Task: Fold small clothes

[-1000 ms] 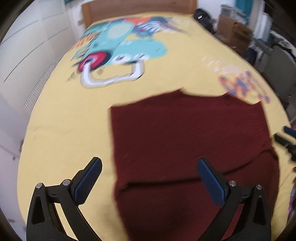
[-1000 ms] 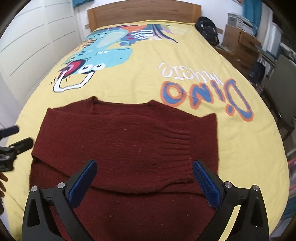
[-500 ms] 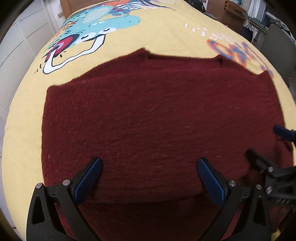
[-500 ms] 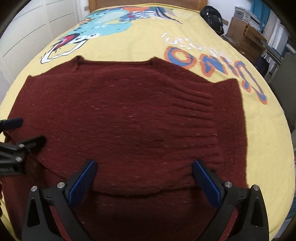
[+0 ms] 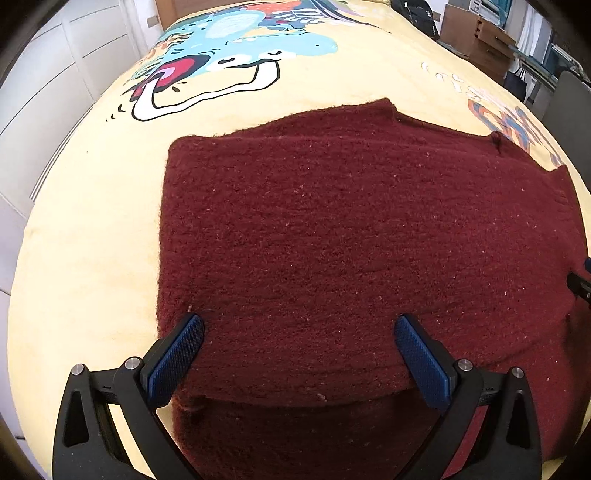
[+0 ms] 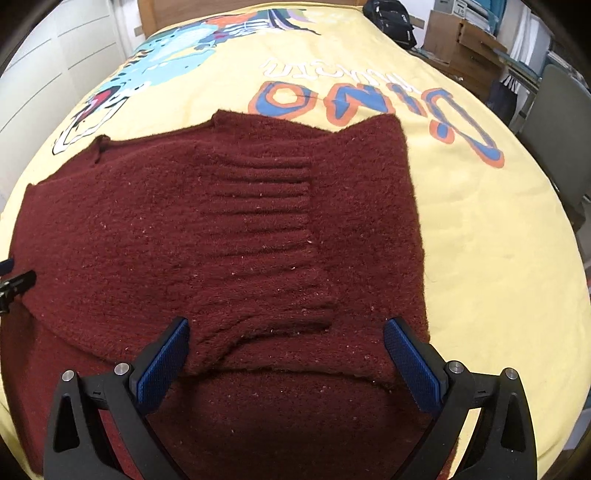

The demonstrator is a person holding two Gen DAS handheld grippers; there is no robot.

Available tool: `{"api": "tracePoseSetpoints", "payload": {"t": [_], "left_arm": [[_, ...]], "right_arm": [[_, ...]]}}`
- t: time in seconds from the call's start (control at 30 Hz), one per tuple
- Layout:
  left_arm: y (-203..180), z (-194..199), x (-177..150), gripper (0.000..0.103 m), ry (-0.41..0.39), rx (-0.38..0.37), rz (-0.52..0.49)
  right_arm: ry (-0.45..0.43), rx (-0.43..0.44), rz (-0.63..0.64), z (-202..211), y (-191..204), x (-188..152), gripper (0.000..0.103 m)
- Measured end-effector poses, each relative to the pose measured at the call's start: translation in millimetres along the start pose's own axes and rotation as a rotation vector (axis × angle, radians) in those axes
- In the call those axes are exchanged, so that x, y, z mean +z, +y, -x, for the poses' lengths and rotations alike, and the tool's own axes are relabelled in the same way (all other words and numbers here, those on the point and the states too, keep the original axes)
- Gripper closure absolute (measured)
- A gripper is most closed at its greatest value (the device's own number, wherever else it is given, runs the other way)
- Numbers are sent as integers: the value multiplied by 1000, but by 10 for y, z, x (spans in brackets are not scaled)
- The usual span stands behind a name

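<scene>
A: What carries everything?
B: A bed (image 6: 498, 236) under a yellow cover printed with a cartoon dinosaur (image 5: 236, 48) and orange-and-blue lettering (image 6: 369, 107).
A: And on it?
B: A dark red sweater (image 6: 229, 236), lying flat with a ribbed sleeve folded across its middle.

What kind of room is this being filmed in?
Most likely a bedroom at home. A dark red knitted sweater lies on a bed with a yellow dinosaur-print bedspread and a wooden headboard. White panelled wardrobe doors stand beside it, with stacked cardboard boxes opposite.
</scene>
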State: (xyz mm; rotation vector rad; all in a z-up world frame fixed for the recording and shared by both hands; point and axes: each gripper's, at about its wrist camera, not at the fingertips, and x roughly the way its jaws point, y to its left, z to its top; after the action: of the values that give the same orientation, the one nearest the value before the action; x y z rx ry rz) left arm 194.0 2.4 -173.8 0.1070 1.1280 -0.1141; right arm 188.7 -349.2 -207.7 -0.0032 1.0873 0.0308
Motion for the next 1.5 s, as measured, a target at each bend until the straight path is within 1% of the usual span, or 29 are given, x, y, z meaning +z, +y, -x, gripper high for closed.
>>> {"api": "tracePoseSetpoints", "payload": {"t": [0.13, 0.23, 0.3, 0.37, 0.43, 0.53, 0.63, 0.7, 0.83, 0.93, 1.03, 1.23, 1.37, 1.5], "left_arm": [[3, -15, -1, 1, -4, 0, 25], [12, 5, -16, 1, -7, -7, 18], [-26, 39, -7, 1, 0, -10, 11], [-57, 64, 30, 1, 13, -16, 12], [-75, 177, 20, 1, 16, -27, 16], [-76, 437, -15, 1, -23, -42, 32], [-50, 711, -90, 1, -46, -55, 61], [-37, 883, -189, 1, -52, -78, 81], [-67, 1094, -386, 1, -62, -42, 67], [-33, 1192, -585, 1, -49, -64, 89], [-40, 1293, -768, 1, -41, -69, 101], [66, 1404, -1116, 1, -20, -48, 141], [146, 1419, -1382, 1, 2, -18, 177], [178, 1377, -1623, 1, 30, -38, 191]], "right_arm": [[-3, 19, -51, -29, -22, -30, 0], [15, 34, -49, -25, -44, -1, 0], [18, 43, -50, 38, -45, 30, 0], [2, 50, -56, 165, -42, 28, 0], [-10, 44, -55, 303, -41, -4, 0], [-34, 48, -59, 528, -59, -74, 0], [-72, 53, -77, 837, -106, -200, 0], [-95, 44, -74, 988, -117, -265, 0], [-120, 13, -68, 1253, -134, -474, 0], [-129, 14, -86, 1422, -178, -683, 0], [-130, 5, -93, 1520, -223, -851, 0], [-122, 0, -125, 1626, -326, -1152, 0], [-96, -22, -138, 1615, -352, -1369, 0], [-59, -34, -166, 1543, -383, -1599, 0]]}}
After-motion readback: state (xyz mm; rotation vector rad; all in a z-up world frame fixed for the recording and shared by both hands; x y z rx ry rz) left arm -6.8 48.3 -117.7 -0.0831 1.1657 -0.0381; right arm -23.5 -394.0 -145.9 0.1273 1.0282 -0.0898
